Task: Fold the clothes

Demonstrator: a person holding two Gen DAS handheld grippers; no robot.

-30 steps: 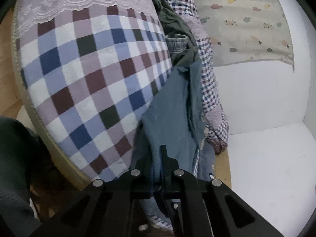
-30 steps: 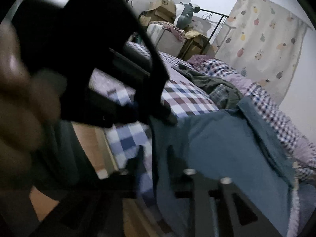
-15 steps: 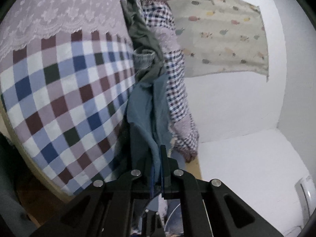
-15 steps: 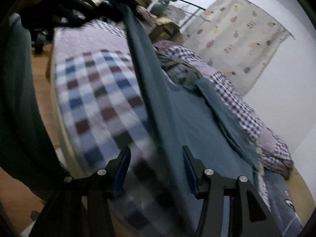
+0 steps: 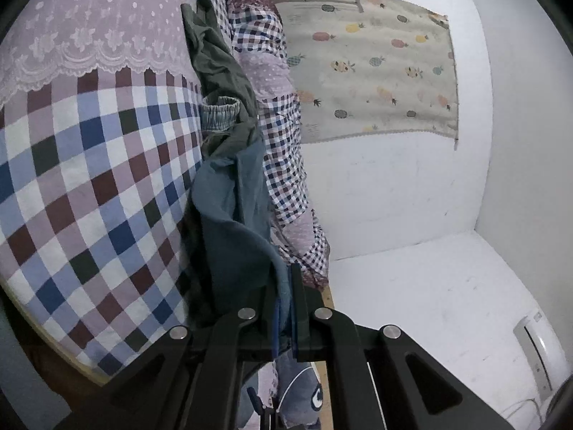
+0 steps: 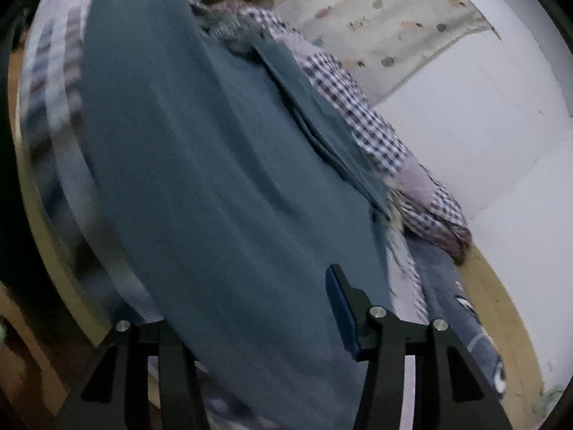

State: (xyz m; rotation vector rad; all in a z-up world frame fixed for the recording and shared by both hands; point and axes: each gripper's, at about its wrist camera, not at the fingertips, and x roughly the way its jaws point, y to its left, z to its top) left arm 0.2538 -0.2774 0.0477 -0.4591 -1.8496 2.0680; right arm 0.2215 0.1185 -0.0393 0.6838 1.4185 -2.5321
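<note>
garment [image 5: 229,222]: lying on the bed [image 5: 89,179], at 12 o'clock of the left gripper [image 5: 284,308]
quilt [image 5: 283,165]: lying at 3 o'clock of the garment
curtain [image 5: 376,68]: hanging at 1 o'clock, behind the quilt

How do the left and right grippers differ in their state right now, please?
The left gripper is shut on the teal garment, pinching an edge; the right gripper stands open, with the teal garment draped between its spread fingers, ungripped. The left view is sharp; the right is motion-blurred. Both are black with blue pads and meet the same garment.
</note>
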